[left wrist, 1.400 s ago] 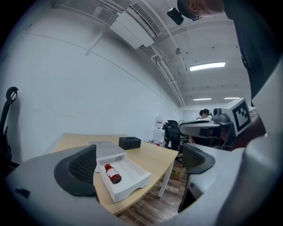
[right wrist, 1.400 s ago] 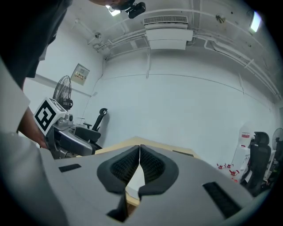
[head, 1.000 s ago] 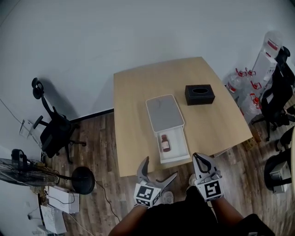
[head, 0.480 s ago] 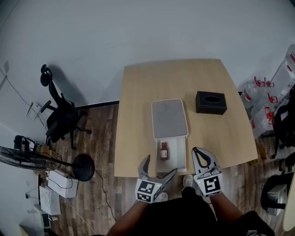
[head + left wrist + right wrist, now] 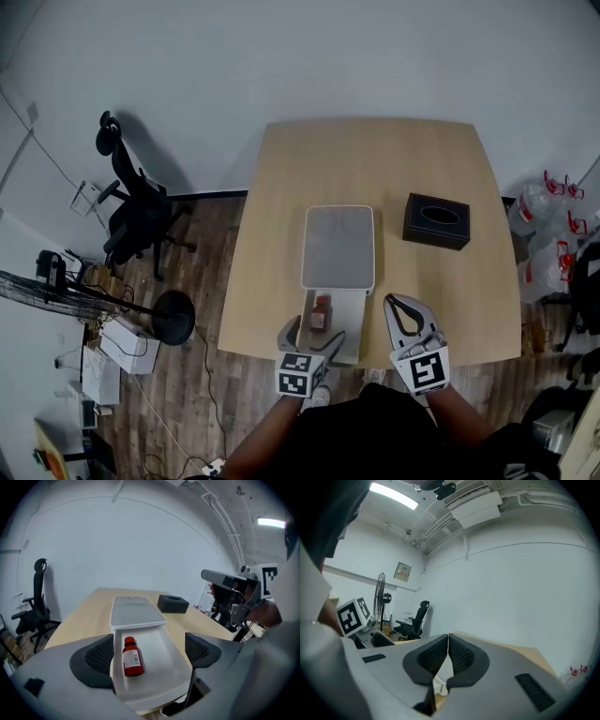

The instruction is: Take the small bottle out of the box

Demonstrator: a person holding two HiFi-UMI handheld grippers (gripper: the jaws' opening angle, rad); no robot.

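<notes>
**Head view.** A pale wooden surface (image 5: 281,234) carries a white box (image 5: 337,246) with a grey top. Its inner tray (image 5: 351,328) is drawn out toward the person and reaches the surface's near edge. The small bottle (image 5: 321,313) rests in the exposed part of the tray, on the tray's left side, close to the covered section. A black tissue box (image 5: 437,220) stands apart to the right of the white box. The left gripper (image 5: 312,339) is at the tray's near end. The right gripper (image 5: 405,314) is just beside the tray's right edge, over the surface. An office chair (image 5: 141,211) stands on the wooden floor at left.

**Left gripper view.** The small bottle (image 5: 132,657) has a dark red-brown body, a red cap and a white label whose print is too small to read. It appears to lie on its side with the cap toward the covered end, though the angle leaves this unsure. The left gripper (image 5: 149,653) has jaws that stand wide and have just been closing. The tray's near end, with the bottle in it, lies between them, and neither pad touches the bottle. The black tissue box (image 5: 173,603) shows beyond.

**Right gripper view.** The right gripper (image 5: 446,656) has its jaws closed pad against pad, with nothing between them.
</notes>
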